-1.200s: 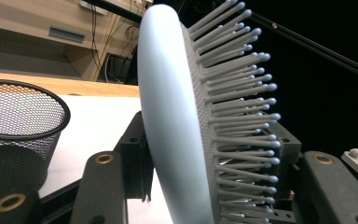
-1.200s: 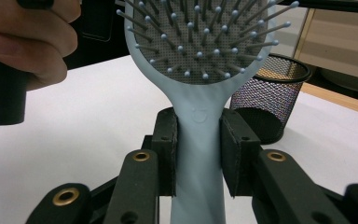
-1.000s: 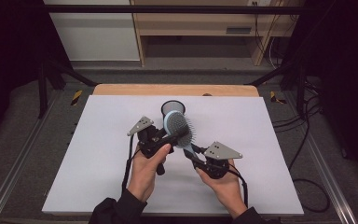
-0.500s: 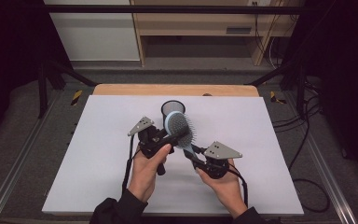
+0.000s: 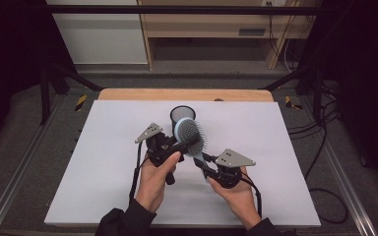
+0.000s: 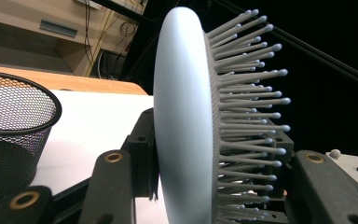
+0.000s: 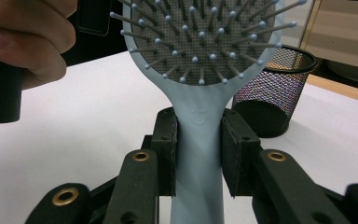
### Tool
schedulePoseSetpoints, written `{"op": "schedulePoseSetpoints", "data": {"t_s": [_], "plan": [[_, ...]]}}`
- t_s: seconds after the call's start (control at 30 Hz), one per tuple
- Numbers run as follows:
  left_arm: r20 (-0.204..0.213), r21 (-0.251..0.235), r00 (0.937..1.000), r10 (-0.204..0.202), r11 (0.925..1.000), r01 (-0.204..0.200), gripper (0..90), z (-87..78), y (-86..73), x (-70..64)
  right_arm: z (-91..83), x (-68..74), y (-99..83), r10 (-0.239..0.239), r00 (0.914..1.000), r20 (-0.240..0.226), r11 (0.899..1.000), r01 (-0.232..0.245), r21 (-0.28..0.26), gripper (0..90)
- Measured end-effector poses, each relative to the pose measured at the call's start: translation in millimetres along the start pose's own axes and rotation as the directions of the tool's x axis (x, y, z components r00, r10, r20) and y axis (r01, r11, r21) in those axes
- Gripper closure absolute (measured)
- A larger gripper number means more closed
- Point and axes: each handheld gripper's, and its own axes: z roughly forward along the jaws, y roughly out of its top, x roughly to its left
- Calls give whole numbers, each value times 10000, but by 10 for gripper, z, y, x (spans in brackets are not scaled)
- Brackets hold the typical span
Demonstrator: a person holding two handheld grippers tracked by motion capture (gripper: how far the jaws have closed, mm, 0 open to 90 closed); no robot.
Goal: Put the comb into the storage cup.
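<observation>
A light blue hairbrush [image 5: 191, 135] with grey bristles is held above the white table [image 5: 103, 172], just in front of a black mesh cup [image 5: 179, 115]. My right gripper [image 5: 202, 164] is shut on the brush's handle; in the right gripper view its pads [image 7: 165, 154] press both sides of the handle [image 7: 198, 140]. My left gripper [image 5: 187, 142] comes from the left and closes over the brush head. In the left gripper view the head [image 6: 182, 116] stands edge-on between the jaws, one pad on its back and the bristle tips against the other.
The mesh cup [image 6: 14, 121] stands upright at the table's middle back, close behind the brush. A wooden strip [image 5: 184, 94] borders the far edge. Cables [image 5: 320, 147] lie on the floor at the right. A wooden shelf unit [image 5: 211, 29] stands beyond the table.
</observation>
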Motion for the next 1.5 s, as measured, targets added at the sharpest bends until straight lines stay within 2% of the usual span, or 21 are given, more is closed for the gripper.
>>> {"op": "schedulePoseSetpoints", "data": {"t_s": [0.2, 0.73, 1.27, 1.5], "plan": [[28, 8, 10000, -3, 10000, 3, 514, 1, -1, 2, 3, -3, -4, 9, 10000, -11, 10000, -9, 9, 695], [148, 27, 9993, -348, 9994, 347, 511, 11, -3, 37, 2, -13, -7, 93, 9999, -57, 10000, -93, 17, 694], [159, 20, 9992, -353, 9994, 353, 511, 17, -12, 36, 7, -21, -16, 129, 9998, -130, 9999, -128, 46, 693], [203, -39, 9983, -547, 9985, 548, 510, 19, -18, 53, 6, -23, -16, 138, 9998, -132, 9999, -137, 50, 692]]}}
